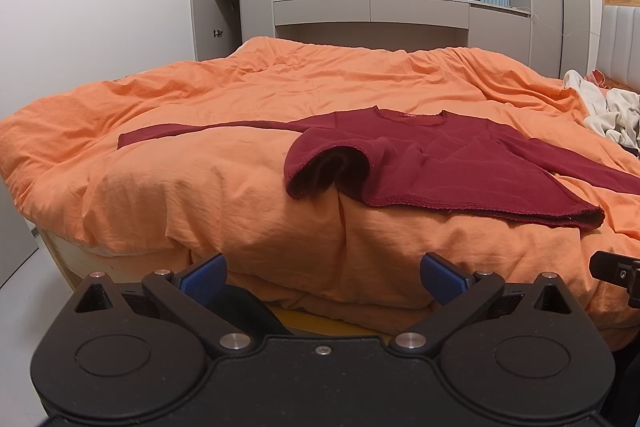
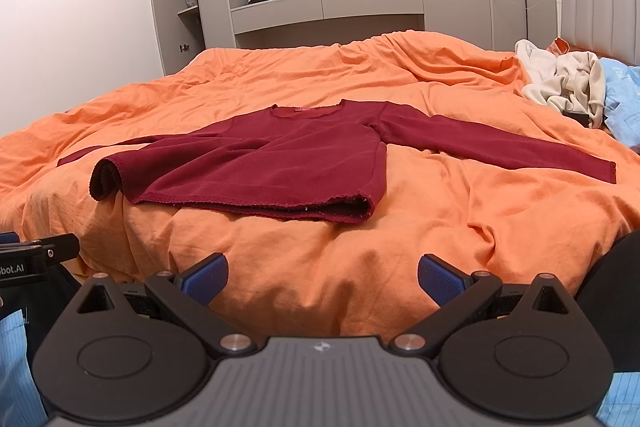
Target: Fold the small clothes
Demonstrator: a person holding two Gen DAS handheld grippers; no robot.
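Observation:
A dark red long-sleeved shirt (image 1: 440,167) lies flat on the orange duvet (image 1: 240,99), neckline at the far side, both sleeves spread sideways. Its hem faces me and its near left corner is rolled up. In the right wrist view the same shirt (image 2: 280,171) lies ahead, its right sleeve (image 2: 500,149) stretched out to the right. My left gripper (image 1: 322,277) hangs open short of the bed's near edge, nothing between its blue pads (image 1: 202,277). My right gripper (image 2: 322,277) is open too, low over the duvet (image 2: 400,247) in front of the hem, holding nothing.
A pile of cream clothes (image 2: 568,83) lies at the bed's far right beside a light blue cloth (image 2: 624,99) and the padded headboard (image 2: 600,7). Grey cabinets (image 1: 400,15) and a window stand behind the bed. The other gripper's black tip (image 1: 616,267) shows at the right edge.

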